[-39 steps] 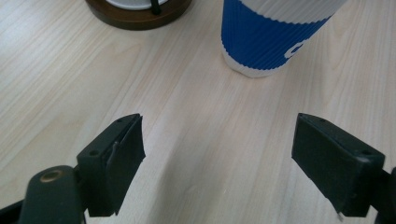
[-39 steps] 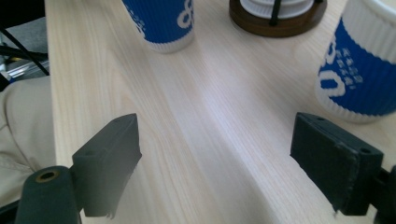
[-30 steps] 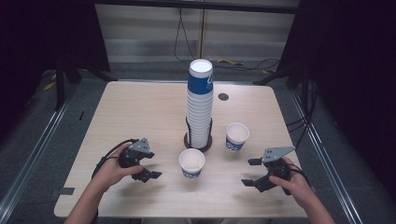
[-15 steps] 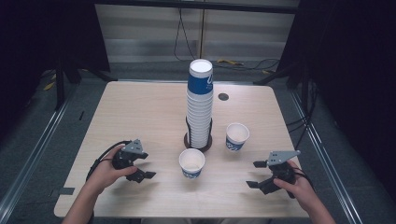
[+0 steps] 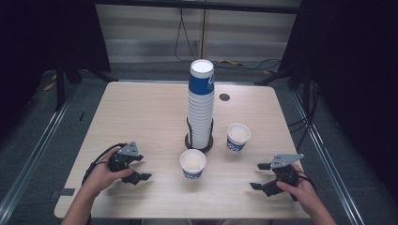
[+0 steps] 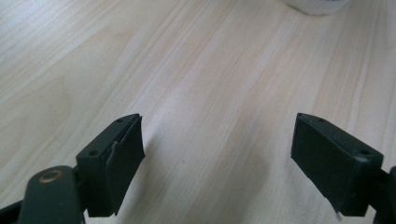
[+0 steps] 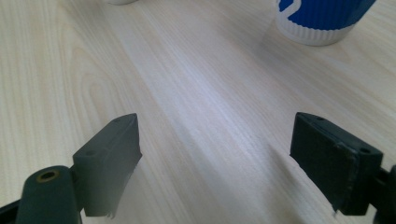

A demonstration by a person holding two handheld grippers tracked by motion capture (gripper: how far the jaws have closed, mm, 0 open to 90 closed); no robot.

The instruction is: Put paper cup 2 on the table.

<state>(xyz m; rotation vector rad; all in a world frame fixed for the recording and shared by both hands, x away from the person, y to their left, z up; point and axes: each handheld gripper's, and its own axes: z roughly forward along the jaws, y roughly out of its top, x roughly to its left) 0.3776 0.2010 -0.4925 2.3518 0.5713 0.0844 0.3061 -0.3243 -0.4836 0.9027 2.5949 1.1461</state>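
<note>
I see two loose paper cups on the pale wood table (image 5: 131, 112), both upright, white inside with a blue printed band on a ribbed white wall. The nearer cup (image 5: 193, 163) stands just in front of the tall stack of cups (image 5: 201, 105); the farther cup (image 5: 238, 137) stands to the right of that stack, apart from it. The stack rises from a dark round base at the table's middle, its top cup blue with white lettering, the rest showing as white rims; I cannot count them. A small dark disc (image 5: 224, 97) lies behind the stack.

My left gripper (image 5: 139, 168) rests low near the front left edge, jaws spread with bare wood between them, well apart from the nearer cup. My right gripper (image 5: 263, 176) sits near the front right, jaws likewise released and gripping nothing; its own view shows a cup's blue-and-white base (image 7: 322, 18) ahead.
</note>
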